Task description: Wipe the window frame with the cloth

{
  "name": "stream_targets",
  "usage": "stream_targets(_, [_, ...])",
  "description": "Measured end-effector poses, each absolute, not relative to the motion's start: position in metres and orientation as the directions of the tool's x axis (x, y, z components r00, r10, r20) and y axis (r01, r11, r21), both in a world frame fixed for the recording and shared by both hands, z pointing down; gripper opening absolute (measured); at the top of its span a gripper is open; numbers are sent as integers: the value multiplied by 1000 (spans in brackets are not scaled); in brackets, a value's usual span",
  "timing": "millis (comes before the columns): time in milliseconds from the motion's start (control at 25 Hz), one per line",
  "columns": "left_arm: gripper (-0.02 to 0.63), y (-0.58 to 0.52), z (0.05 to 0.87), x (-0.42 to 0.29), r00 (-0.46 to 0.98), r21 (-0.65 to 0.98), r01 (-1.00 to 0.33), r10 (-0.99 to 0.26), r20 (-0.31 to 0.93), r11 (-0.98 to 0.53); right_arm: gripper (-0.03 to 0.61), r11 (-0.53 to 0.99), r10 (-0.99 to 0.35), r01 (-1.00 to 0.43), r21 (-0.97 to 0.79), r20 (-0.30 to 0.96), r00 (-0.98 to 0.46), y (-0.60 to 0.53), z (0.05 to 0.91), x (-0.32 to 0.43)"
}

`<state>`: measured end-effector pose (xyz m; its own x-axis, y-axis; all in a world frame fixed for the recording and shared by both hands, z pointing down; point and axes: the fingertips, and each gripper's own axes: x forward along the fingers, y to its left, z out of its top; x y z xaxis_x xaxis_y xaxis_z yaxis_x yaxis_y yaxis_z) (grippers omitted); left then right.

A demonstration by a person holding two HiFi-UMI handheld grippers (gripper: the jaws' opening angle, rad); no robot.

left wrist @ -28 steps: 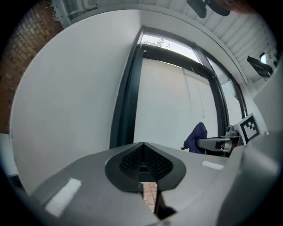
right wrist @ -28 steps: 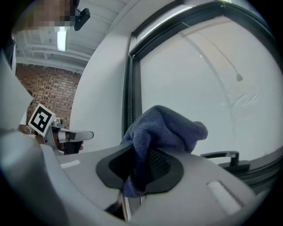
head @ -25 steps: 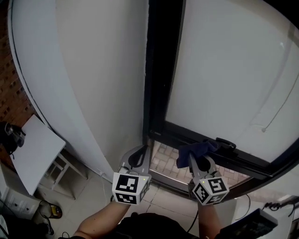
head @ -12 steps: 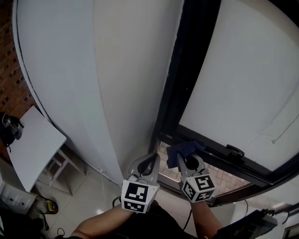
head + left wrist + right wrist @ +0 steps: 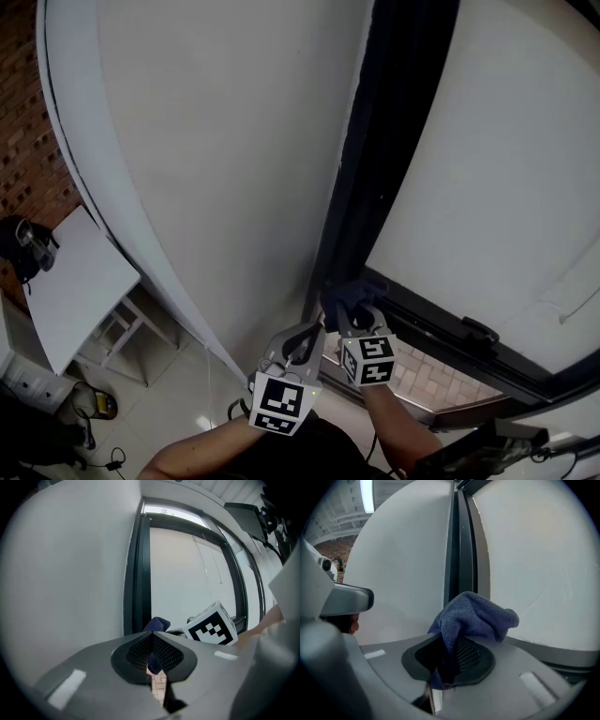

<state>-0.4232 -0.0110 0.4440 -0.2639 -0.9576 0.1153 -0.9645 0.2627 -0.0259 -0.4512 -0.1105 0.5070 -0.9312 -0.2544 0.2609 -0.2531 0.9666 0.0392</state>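
Dark blue cloth, as we saw it, was bunched and pinched in the right gripper, loose top flopped toward 2 o'clock, at the lower corner of the black window frame, its upright rising toward 12 o'clock

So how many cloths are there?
1: the blue cloth, pinched in the right gripper at the lower corner of the window frame. No other cloth shows.

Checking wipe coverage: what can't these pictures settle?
Contact: in the right gripper view the blue microfibre cloth hides its own spot on the black window frame; head view shows dark on dark.
Frame's bottom corner: head view, behind the cloth and the right gripper.
Dust on frame: too small.
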Motion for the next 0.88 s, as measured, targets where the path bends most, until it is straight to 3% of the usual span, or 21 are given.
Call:
stream_targets(440, [-11,-19,450,-432,-278,-5,-960,-951,139,280,58,968,-252,-243,68,282,-926,-120,515,-471])
stream_targets(880, [-9,-25,402,-417,-220,5,-975,-972,81,221,58,969,-247,-237,75,208,-946,-121,443,-470])
